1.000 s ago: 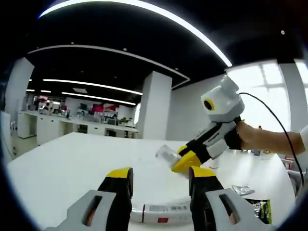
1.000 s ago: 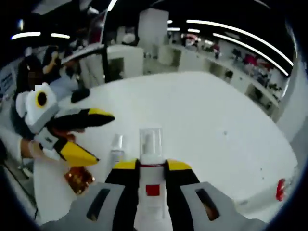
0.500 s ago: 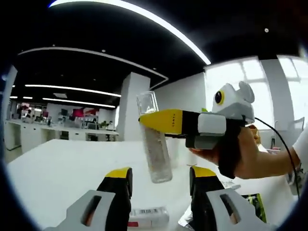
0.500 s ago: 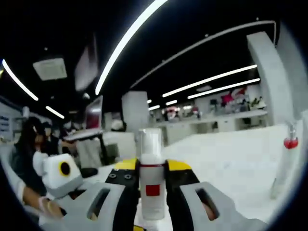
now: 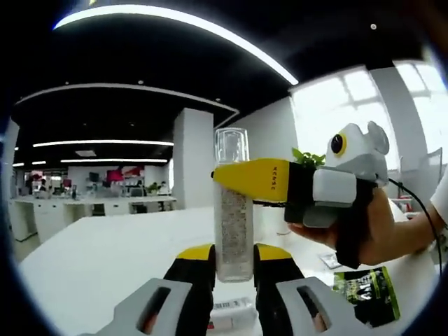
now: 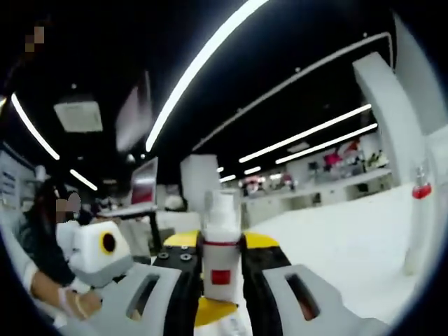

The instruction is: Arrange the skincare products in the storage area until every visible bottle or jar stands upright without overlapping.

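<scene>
Right gripper (image 5: 269, 183) clamps the upright clear bottle (image 5: 232, 210), whose base seemingly sits between the left gripper (image 5: 233, 269).

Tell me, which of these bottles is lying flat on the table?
The white labelled tube below the left gripper lies flat; the clear-capped spray bottle is held upright and the red-collared bottle stands.

My left gripper (image 5: 234, 262) has no room ahead: the clear bottle (image 5: 233, 210) stands between its jaws, with my right gripper (image 5: 262, 178) across it. The white table (image 5: 91, 259) lies open leftward; a green packet (image 5: 367, 294) blocks rightward.
</scene>
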